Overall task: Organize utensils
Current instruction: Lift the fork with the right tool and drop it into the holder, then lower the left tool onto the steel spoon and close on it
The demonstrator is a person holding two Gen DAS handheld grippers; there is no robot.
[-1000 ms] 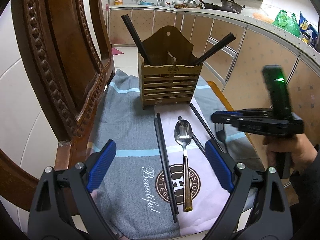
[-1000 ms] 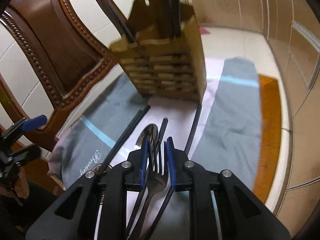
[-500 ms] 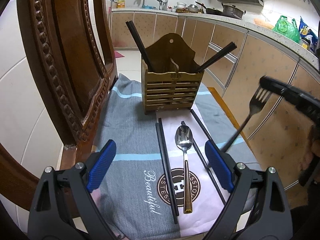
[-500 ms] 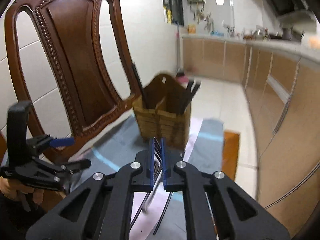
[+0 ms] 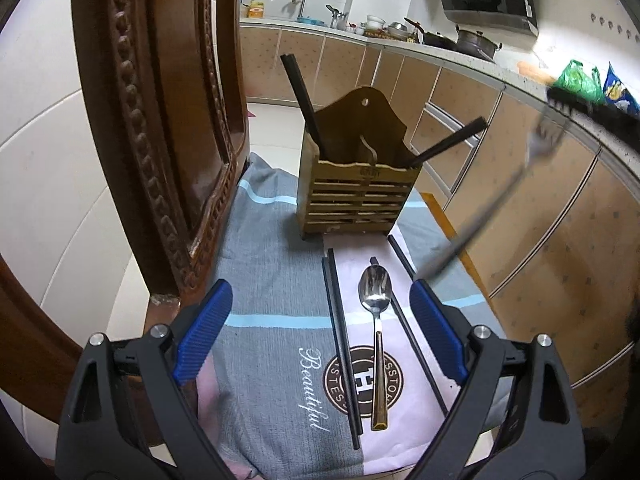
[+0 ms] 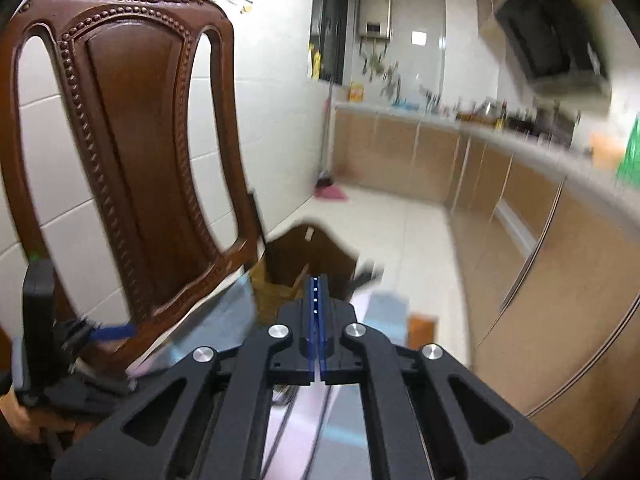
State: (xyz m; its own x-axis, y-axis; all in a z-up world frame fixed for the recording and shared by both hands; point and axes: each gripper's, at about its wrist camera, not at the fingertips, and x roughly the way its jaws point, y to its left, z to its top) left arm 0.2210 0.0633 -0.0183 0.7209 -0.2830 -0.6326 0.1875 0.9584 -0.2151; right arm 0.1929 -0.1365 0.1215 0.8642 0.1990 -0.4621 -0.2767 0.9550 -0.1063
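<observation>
A wooden utensil holder (image 5: 356,196) stands on the towel-covered chair seat, with black chopsticks (image 5: 302,96) leaning out of it. A spoon (image 5: 375,300) and loose black chopsticks (image 5: 340,336) lie on the towel before it. My left gripper (image 5: 320,328) is open and empty, low above the towel. My right gripper (image 6: 319,316) is shut on a fork (image 5: 496,204), held high at the right, tines up in the jaws, handle hanging down. The holder (image 6: 312,256) shows below the right gripper.
A carved wooden chair back (image 5: 160,120) rises at the left of the seat. A grey and pink towel (image 5: 280,280) covers the seat. Kitchen cabinets (image 5: 520,200) and a counter with pots run along the right.
My right gripper closed on the fork on the towel and lifted it up and to the right. The left gripper has stayed open in place.
</observation>
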